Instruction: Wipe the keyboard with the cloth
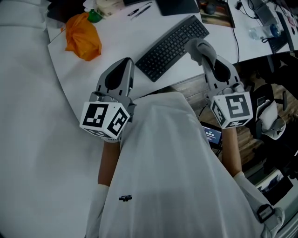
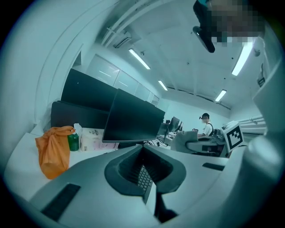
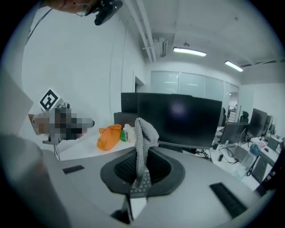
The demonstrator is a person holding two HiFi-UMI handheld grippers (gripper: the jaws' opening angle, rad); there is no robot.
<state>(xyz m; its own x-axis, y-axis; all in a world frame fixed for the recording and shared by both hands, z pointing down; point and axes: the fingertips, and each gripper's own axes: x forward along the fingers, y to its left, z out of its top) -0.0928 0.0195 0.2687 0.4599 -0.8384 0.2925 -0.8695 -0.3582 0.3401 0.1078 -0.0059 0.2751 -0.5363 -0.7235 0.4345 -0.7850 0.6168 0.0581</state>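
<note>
The keyboard (image 1: 171, 46) lies black and slantwise on the white surface (image 1: 88, 81), close to the edge nearest you. Your right tongs (image 1: 200, 50) reach in over its near long side, toward its right end. In the right gripper view they are clamped on the grey knitted cloth (image 3: 143, 133), which stands up from between the jaws and folds over at the top. The keys show just past the cloth. You cannot tell from any view whether the cloth touches the keys.

Your left tongs (image 1: 125, 64) sit just beside the keyboard's left end, over bare surface. In the left gripper view their jaws are pressed together with nothing between them, and a strip of keys shows beyond the tips.

Farther back on the surface, well apart from the keyboard, lies an orange bag (image 1: 83, 37) with a green bottle (image 1: 94, 16) just behind it. Two pens (image 1: 139, 10) lie near the far edge. Dark monitors (image 2: 133, 121) stand behind the bag in both gripper views.
</note>
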